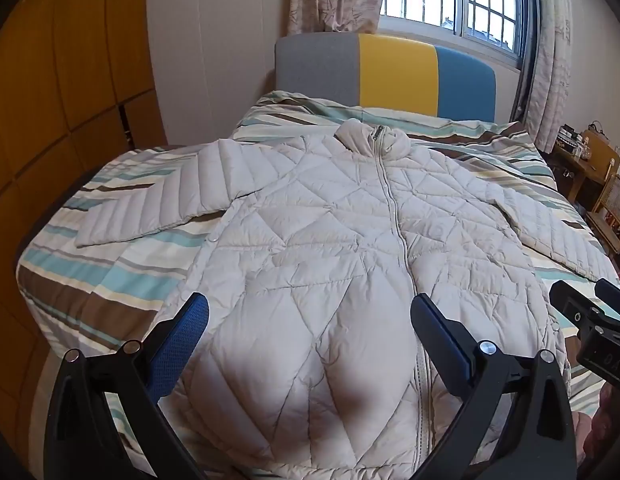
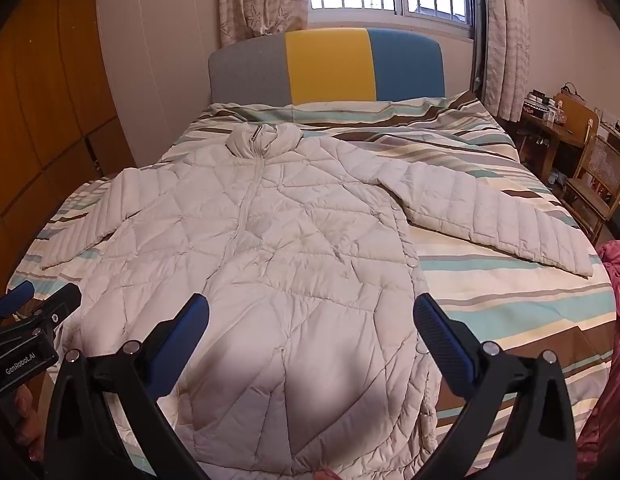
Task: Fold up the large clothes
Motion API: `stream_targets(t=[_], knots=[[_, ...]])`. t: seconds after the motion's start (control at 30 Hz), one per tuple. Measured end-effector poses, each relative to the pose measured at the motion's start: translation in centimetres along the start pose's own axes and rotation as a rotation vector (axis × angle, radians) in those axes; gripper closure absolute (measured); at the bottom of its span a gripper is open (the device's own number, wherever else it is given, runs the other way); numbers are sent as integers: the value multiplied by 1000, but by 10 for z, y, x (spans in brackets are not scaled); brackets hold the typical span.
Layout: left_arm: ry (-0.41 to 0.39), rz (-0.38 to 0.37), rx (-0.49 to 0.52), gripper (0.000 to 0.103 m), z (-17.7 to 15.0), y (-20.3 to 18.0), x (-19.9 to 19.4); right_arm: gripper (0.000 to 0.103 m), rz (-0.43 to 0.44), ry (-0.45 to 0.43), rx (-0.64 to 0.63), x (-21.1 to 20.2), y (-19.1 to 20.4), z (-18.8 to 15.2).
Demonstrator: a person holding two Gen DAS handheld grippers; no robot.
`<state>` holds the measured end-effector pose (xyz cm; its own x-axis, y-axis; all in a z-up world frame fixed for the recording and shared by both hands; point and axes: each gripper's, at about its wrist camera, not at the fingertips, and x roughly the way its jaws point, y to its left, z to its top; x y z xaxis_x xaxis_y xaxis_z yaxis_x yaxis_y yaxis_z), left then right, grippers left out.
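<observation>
A cream quilted puffer jacket (image 1: 330, 248) (image 2: 278, 240) lies flat and zipped on the striped bed, collar toward the headboard, both sleeves spread outward. My left gripper (image 1: 310, 320) hovers open above the jacket's lower left half, blue-padded fingers wide apart with nothing between them. My right gripper (image 2: 310, 320) hovers open above the lower right half near the side seam, also holding nothing. The right gripper shows at the right edge of the left wrist view (image 1: 590, 312); the left gripper shows at the left edge of the right wrist view (image 2: 34, 304). The jacket's hem is hidden below both views.
The bed (image 2: 510, 300) has a striped cover and a grey, yellow and blue headboard (image 2: 330, 64). Wooden wardrobe doors (image 1: 50, 120) stand on the left. A desk and wicker chair (image 2: 598, 176) stand at the right, with pink fabric (image 2: 618, 280) at the bed's right edge.
</observation>
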<state>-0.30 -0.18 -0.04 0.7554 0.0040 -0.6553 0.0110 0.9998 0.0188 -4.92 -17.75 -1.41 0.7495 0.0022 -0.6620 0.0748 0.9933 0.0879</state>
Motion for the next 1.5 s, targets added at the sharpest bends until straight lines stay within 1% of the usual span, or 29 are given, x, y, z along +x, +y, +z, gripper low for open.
stream_targets(t=[0.1,0.13,0.4,1.03,1.5], knots=[[-1,1,-4,3,-4,0,0,2,2,3,-5,2,7,0],[-1,3,-4,3,-5,-1,-1,2,0,5,12,2,-2,-1],[15,1,-6,3,-2,2,5,2,7,17,13,5,-1,0],[24,2,-10,3,-4,3,6,2,4,28,12,6,-1,-1],[36,-5,-15,3,-8,2,8,2,22,31,8,9,0,-1]])
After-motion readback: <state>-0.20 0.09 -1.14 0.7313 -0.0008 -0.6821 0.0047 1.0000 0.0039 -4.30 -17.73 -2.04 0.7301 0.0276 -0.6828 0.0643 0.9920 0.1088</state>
